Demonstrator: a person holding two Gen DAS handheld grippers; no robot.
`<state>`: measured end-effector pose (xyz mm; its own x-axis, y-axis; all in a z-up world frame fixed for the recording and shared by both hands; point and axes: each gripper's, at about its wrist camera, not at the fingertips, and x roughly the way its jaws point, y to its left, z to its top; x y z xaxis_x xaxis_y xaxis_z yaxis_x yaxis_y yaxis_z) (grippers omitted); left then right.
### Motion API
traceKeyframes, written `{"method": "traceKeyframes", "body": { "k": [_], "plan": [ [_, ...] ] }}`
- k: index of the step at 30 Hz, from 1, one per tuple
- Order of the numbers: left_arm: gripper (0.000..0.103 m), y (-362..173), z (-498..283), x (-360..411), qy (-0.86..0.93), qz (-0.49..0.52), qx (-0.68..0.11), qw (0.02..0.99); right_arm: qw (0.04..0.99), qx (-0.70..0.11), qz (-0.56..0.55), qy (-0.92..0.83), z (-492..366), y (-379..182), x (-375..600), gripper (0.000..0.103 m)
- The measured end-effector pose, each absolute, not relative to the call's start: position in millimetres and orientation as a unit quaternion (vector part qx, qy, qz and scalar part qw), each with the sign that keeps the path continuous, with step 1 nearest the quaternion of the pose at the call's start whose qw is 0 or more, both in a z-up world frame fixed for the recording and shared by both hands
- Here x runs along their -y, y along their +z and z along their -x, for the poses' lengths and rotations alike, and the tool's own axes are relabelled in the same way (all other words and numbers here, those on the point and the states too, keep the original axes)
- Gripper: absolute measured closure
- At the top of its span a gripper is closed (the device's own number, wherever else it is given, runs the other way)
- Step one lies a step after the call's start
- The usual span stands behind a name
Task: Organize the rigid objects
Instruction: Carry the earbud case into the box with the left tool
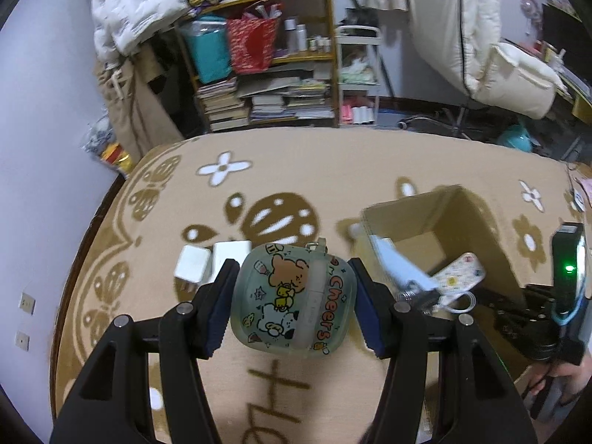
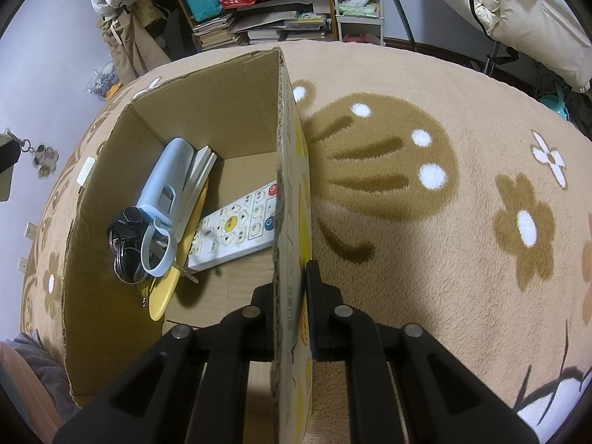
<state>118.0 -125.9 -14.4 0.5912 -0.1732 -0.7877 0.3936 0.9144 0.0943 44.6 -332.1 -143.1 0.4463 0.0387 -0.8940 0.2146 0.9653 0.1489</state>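
Earbud case (image 1: 296, 299) over beige patterned blanket (image 1: 333, 170), cluttered bookshelf (image 1: 259, 59) behind

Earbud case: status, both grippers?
Left gripper shut on earbud case, above the rug. Right gripper clamps box wall. Path to box looks clear.

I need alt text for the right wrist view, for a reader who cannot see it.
The right tool is shut on the side wall of an open cardboard box on a beige patterned blanket. Inside lie a white remote control, a light blue case and dark keys.
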Motion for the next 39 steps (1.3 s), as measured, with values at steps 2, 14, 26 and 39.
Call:
{"method": "traceKeyframes", "body": {
  "k": [2,14,26,39],
  "plan": [
    [0.045,-14,-112,138,-0.171,-0.133,-0.421,0.881,0.842,-0.524,-0.121,-0.052,-45,-143,332,0.092],
    [0.045,-34,-67,196,-0.245,-0.166,-0.423,0.857,0.842,-0.524,-0.121,-0.052,-45,-143,332,0.092],
    [0.045,-65,-78,217,-0.228,-0.179,-0.452,0.843,0.842,-0.524,-0.122,-0.052,-45,-143,332,0.092],
    [0.045,-64,-91,208,-0.212,-0.176,-0.45,0.849,0.842,-0.524,-0.12,-0.053,-45,-143,332,0.092]
  ]
}}
